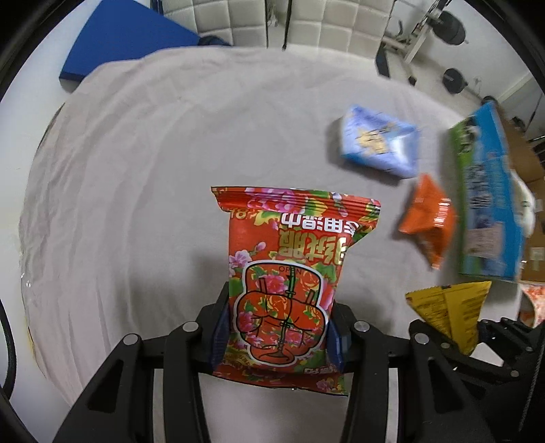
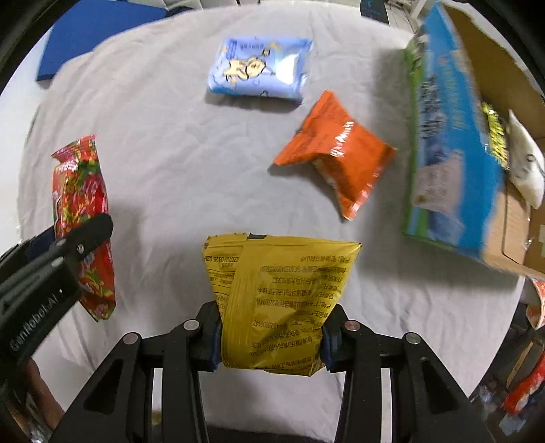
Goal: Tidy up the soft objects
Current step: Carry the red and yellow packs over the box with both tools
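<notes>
My left gripper [image 1: 277, 335] is shut on a red floral packet [image 1: 289, 272] and holds it above the grey-clothed table [image 1: 153, 170]. My right gripper [image 2: 270, 340] is shut on a yellow packet [image 2: 279, 300], also above the table. In the right wrist view the red floral packet [image 2: 83, 218] and the left gripper show at the left. In the left wrist view the yellow packet [image 1: 449, 313] shows at the lower right. An orange packet [image 2: 335, 153] and a light blue packet [image 2: 259, 68] lie on the cloth further ahead; both also show in the left wrist view, orange [image 1: 427, 218] and blue [image 1: 378, 139].
An open cardboard box with a blue-green printed flap [image 2: 449, 136] stands at the table's right edge, with a white soft item [image 2: 526, 163] inside. A blue board [image 2: 95, 30] lies at the far left. Chairs [image 1: 259, 20] and weights [image 1: 453, 80] are beyond the table.
</notes>
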Demonstrator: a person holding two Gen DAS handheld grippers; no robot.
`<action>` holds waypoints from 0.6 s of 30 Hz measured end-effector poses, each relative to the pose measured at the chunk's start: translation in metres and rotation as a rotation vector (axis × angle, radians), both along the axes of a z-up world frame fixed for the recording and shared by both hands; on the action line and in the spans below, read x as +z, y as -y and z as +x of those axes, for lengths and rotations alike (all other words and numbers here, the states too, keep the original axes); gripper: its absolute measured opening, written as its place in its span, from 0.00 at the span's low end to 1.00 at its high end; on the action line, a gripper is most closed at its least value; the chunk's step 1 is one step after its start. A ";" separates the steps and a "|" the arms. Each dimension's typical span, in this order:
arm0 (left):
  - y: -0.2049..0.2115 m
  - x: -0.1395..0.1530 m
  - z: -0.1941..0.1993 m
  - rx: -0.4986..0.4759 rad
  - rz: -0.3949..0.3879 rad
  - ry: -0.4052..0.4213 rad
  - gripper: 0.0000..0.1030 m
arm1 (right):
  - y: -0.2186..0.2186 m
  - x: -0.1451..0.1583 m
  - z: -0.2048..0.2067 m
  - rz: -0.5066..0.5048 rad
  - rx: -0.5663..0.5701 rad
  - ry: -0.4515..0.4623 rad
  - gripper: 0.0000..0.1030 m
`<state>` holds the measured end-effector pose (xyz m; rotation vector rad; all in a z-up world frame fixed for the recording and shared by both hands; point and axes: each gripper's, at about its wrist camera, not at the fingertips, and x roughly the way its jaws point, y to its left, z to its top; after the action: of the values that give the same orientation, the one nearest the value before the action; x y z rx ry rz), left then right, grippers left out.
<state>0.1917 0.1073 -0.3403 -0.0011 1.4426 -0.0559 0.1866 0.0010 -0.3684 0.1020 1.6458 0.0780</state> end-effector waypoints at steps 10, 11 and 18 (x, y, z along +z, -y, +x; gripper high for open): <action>0.058 0.085 -0.043 -0.048 -0.074 0.081 0.42 | 0.075 0.083 -0.047 0.060 -0.023 0.116 0.43; 0.065 0.092 -0.047 -0.058 -0.080 0.091 0.42 | 0.081 0.089 -0.048 0.068 -0.032 0.125 0.43; 0.114 0.128 -0.054 -0.148 -0.115 0.149 0.42 | 0.151 0.122 -0.068 0.084 -0.086 0.198 0.43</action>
<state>0.1379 -0.0062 -0.2122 0.0151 1.2868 -0.2550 0.1182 -0.1502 -0.2463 0.2217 1.4390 0.0889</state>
